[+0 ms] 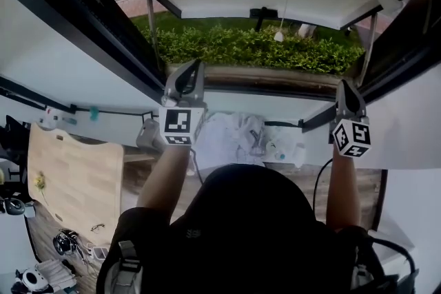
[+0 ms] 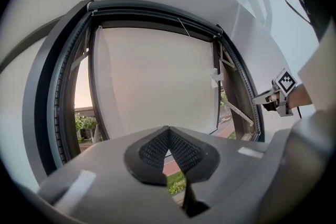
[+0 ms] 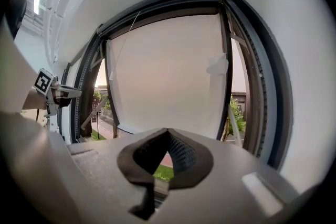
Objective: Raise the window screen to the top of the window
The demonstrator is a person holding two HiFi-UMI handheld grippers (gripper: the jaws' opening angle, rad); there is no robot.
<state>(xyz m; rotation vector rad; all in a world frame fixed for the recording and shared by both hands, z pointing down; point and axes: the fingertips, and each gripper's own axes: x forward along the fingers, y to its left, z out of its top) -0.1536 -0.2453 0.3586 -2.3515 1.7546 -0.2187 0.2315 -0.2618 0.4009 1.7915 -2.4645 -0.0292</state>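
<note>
Both arms are up toward the window; the left gripper (image 1: 187,76) and right gripper (image 1: 348,101) point level at it, well apart, one toward each side of the opening.

Left gripper view: jaws fully together, pads meeting at their tips (image 2: 168,136); nothing is clamped, and only grass shows through the small notch below them.

Right gripper view: same story; jaws shut tip to tip (image 3: 168,136) and holding nothing.

The window screen (image 2: 157,81) is a pale sheet inside the dark window frame (image 2: 52,102); it covers most of the opening. Its bottom edge hangs short of the sill, so a strip of outdoors shows beneath; from the head view that strip is filled by a green hedge (image 1: 255,48).

A thin pull cord with a small white toggle (image 1: 279,36) hangs in front of the screen, right of centre, between the two grippers and touched by neither.

Each gripper's marker cube is visible from the other's camera.

Below, to my left, a wooden board (image 1: 76,175) leans.
</note>
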